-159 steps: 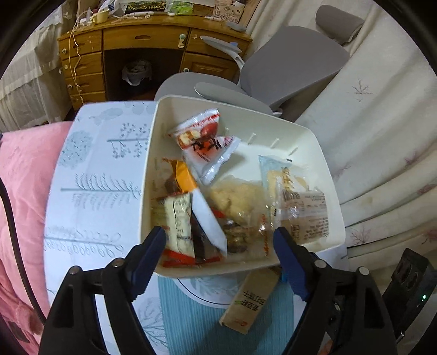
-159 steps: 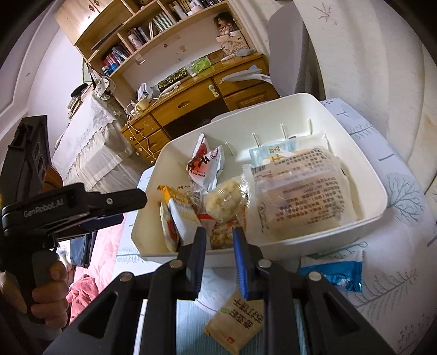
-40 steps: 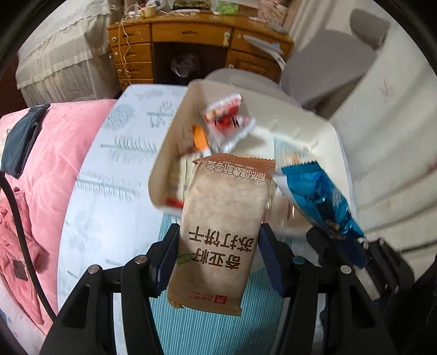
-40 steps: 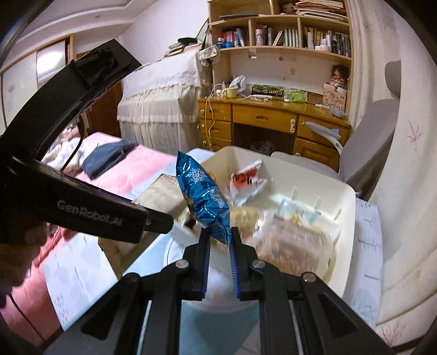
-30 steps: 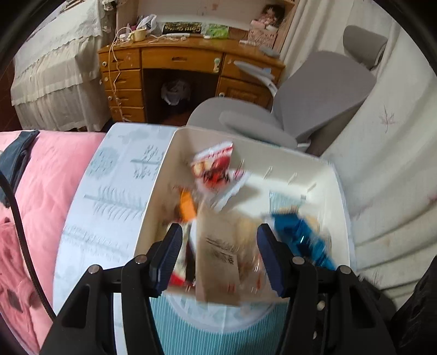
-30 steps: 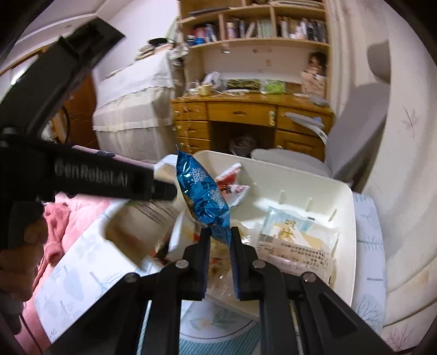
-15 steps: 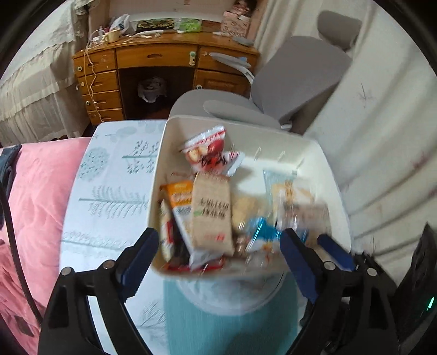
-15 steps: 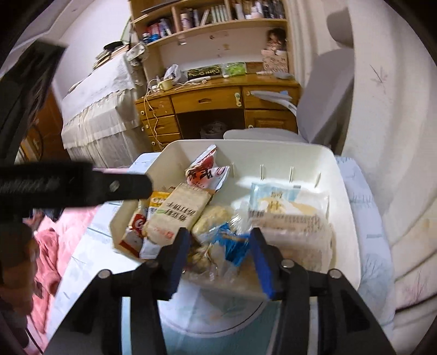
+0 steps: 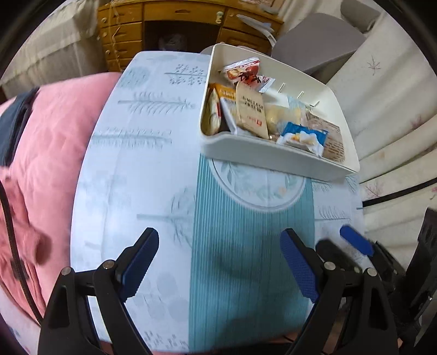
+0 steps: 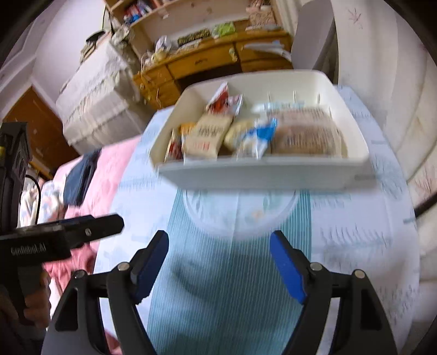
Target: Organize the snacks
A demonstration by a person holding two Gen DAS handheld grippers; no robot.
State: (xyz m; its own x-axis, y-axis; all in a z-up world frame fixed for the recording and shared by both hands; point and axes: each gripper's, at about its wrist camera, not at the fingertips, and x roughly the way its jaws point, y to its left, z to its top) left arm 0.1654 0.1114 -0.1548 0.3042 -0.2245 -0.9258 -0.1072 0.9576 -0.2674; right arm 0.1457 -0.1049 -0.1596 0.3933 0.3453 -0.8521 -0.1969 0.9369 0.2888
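Observation:
A white bin stands at the far side of the table and holds several snack packets. Among them are a tan biscuit packet, a blue packet and a red-and-white packet. The same bin, tan packet and blue packet show blurred in the right wrist view. My left gripper is open and empty, low over the near part of the table. My right gripper is open and empty beside it; one of its fingertips shows in the left wrist view.
The table wears a pale blue cloth with a teal striped band. A pink quilt lies to the left. A grey chair and a wooden desk stand behind the bin. A curtain hangs to the right.
Both grippers dropped their packets, the tan one and the blue one, into the bin, opened wide and drew back toward me. The table in front of the bin now holds no packets.

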